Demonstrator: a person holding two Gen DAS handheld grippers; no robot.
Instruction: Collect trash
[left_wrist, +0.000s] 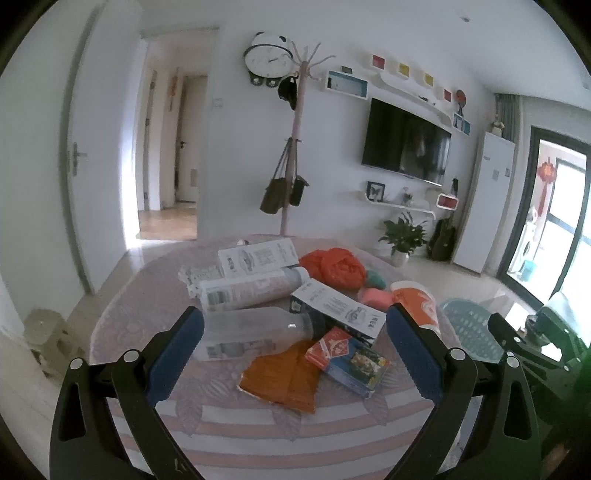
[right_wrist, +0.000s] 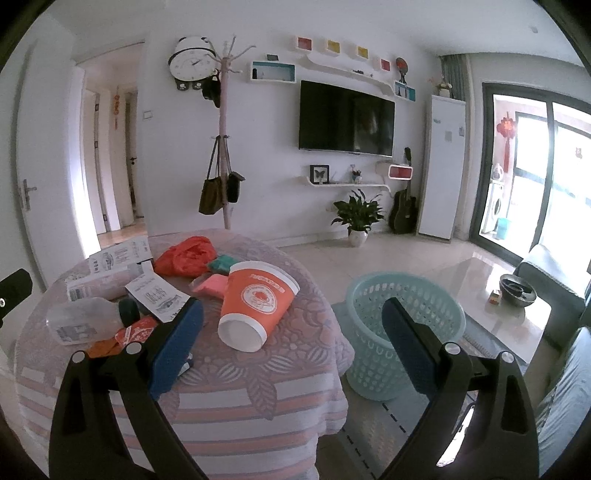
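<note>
Orange paper cup (right_wrist: 255, 302), clear plastic bottle (left_wrist: 255, 326) and printed cartons are lying uncollected between and beyond the spread, empty jaws of the left gripper (left_wrist: 295, 354) and right gripper (right_wrist: 291, 350); nothing is seen inside the turquoise perforated basket (right_wrist: 402, 325), so collection is judged barely begun.

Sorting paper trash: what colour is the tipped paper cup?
The tipped paper cup is orange with white rim and emblem; right wrist view shows it best.

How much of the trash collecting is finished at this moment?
Nothing looks collected: what shows of the blue basket holds no trash. Nothing is in hand; the left gripper and right gripper are both open. Left on the table: the orange cup, plastic bottle, boxes, wrappers and red bag.
</note>
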